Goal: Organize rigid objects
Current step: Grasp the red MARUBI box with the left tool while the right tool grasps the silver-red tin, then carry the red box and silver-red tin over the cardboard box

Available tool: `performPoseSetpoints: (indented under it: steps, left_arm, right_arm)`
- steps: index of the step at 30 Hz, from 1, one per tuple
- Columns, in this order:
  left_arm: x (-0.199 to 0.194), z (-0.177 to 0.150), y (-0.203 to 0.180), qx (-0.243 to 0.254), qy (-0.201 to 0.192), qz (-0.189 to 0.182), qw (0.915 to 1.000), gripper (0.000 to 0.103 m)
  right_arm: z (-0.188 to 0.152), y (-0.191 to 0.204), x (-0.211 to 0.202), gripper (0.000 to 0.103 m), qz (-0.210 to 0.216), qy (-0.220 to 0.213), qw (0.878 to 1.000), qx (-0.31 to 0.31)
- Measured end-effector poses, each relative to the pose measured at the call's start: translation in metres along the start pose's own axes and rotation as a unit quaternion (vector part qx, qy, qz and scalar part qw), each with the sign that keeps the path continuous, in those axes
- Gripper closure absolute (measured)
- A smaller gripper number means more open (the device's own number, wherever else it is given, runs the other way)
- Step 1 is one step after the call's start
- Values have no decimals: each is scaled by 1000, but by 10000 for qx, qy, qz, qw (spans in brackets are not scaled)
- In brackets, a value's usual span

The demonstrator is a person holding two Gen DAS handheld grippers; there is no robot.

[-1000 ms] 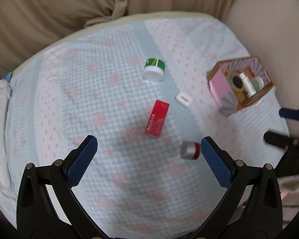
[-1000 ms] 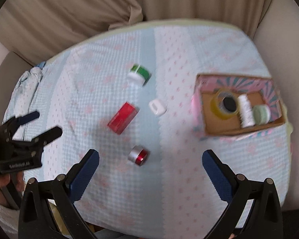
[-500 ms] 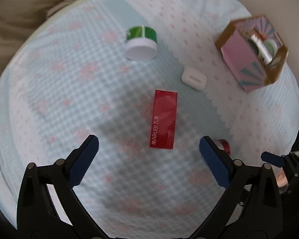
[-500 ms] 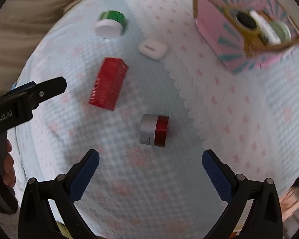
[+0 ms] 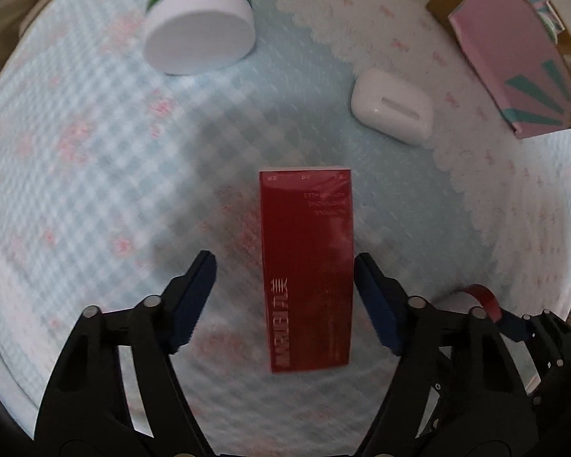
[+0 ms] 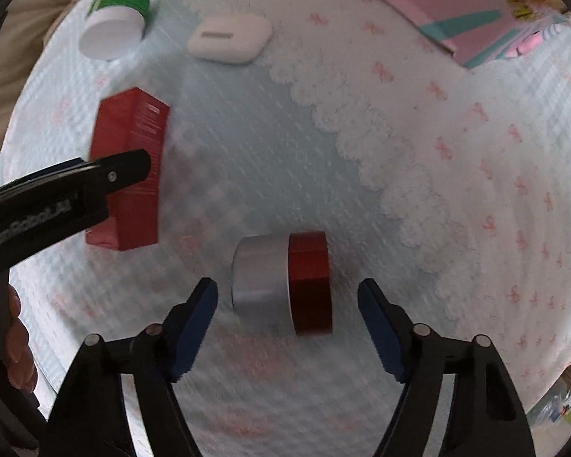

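Observation:
A red carton (image 5: 306, 266) lies flat on the checked cloth, lengthwise between the jaws of my left gripper (image 5: 283, 261). Those jaws are closing: the right pad is at the carton's edge and the left pad stands clear. In the right wrist view a red and silver jar (image 6: 281, 278) lies on its side between the jaws of my right gripper (image 6: 287, 285), which are closing with a gap on both sides. One of the left gripper's fingers (image 6: 125, 169) crosses the carton (image 6: 127, 167) there.
A green and white jar (image 5: 200, 26) and a white earbud case (image 5: 392, 104) lie farther back on the cloth. A pink patterned cardboard box (image 5: 514, 49) holding small items stands at the back right. A person's hand (image 6: 15, 342) grips the left tool.
Both grippers have dropped close to the cloth and their jaws have narrowed. The carton now sits between the left jaws and the jar between the right jaws.

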State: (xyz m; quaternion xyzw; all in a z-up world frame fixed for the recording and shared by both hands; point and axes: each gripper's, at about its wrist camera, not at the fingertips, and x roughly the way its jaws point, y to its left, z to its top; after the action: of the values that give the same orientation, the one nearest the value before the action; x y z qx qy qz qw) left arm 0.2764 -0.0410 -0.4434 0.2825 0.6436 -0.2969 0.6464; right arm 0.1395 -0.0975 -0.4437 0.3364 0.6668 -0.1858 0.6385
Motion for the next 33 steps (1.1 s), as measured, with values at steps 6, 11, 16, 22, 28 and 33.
performPoseSetpoints:
  steps: [6, 11, 16, 22, 28, 33]
  left_arm:
    - [13, 0, -5, -54, 103, -169, 9998, 52]
    - [14, -2, -20, 68, 76, -51, 9999, 63]
    - [10, 2, -22, -71, 55, -42, 10000, 65]
    - [-7, -6, -24, -148, -36, 33, 9999, 65]
    - [-40, -17, -18, -321, -264, 17, 9991, 65]
    - [-75, -28, -23, -443, -491, -26, 9978, 65]
  right_arm:
    - [6, 3, 12, 52, -123, 187, 9997, -57]
    - [10, 7, 18, 63, -168, 271, 9993, -174]
    - [9, 12, 21, 63, -63, 303, 9994, -184]
    - [9, 1, 15, 63, 65, 277, 9994, -176]
    - [4, -16, -5, 64, 209, 110, 9995, -228]
    - [-1, -29, -29, 64, 470, -146, 9984, -279]
